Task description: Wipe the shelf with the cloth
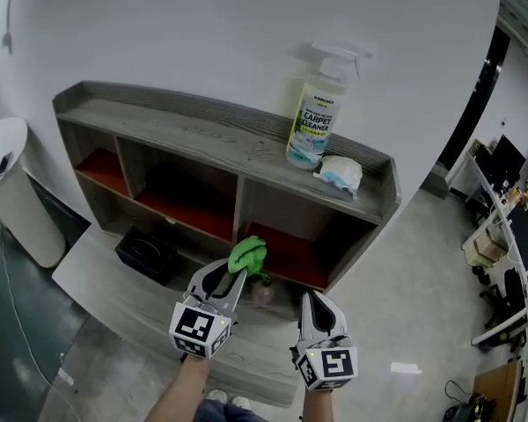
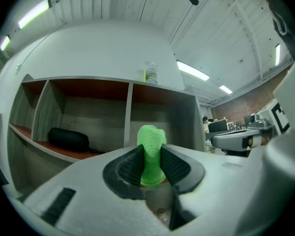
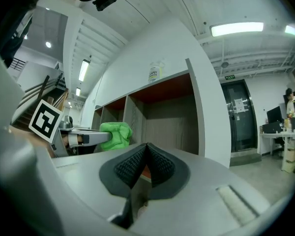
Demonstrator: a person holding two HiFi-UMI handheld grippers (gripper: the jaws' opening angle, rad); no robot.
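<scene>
A bright green cloth (image 1: 248, 255) is pinched in my left gripper (image 1: 237, 275), bunched up between the jaws (image 2: 151, 151). It hangs in front of the right lower compartment of the grey wooden shelf (image 1: 202, 134), not touching it. My right gripper (image 1: 318, 310) is shut with nothing between its pads (image 3: 146, 162), a little right of the left one and lower. The green cloth (image 3: 114, 134) shows at the left of the right gripper view. The shelf's compartments have red floors (image 1: 286, 258).
On the shelf top stand a carpet cleaner spray bottle (image 1: 318, 112) and a crumpled white-blue cloth (image 1: 341, 173). A black pouch (image 1: 148, 251) lies on the low ledge. A white bin (image 1: 13, 192) stands at the left. Desks and chairs (image 1: 502, 227) fill the right.
</scene>
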